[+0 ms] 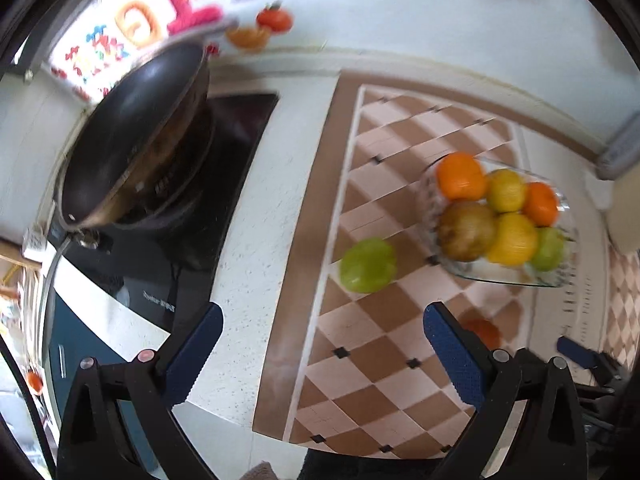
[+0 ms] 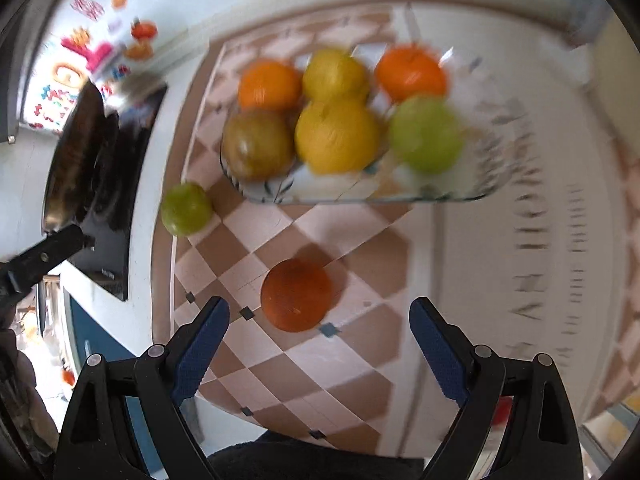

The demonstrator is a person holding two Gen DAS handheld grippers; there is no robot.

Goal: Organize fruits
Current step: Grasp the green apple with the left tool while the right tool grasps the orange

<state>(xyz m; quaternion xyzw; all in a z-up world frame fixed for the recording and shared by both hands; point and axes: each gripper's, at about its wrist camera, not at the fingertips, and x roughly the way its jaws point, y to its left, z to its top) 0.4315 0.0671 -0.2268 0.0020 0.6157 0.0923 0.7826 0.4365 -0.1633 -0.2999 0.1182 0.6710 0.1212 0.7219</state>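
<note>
A glass tray [image 1: 516, 278] [image 2: 360, 196] on a checkered mat holds several fruits: oranges, yellow ones, a brownish one and a green one. A loose green apple [image 1: 368, 265] [image 2: 186, 209] lies on the mat left of the tray. A loose dark orange fruit [image 2: 297, 294] [image 1: 482, 330] lies on the mat in front of the tray. My left gripper [image 1: 322, 344] is open and empty, above the mat, short of the green apple. My right gripper [image 2: 319, 334] is open and empty, just short of the dark orange fruit.
A black wok [image 1: 132, 148] sits on a dark stove [image 1: 168, 264] at the left. The white counter [image 1: 260, 240] runs between stove and mat. The right gripper's blue finger [image 1: 576, 352] shows at the left view's right edge. A wall stands behind.
</note>
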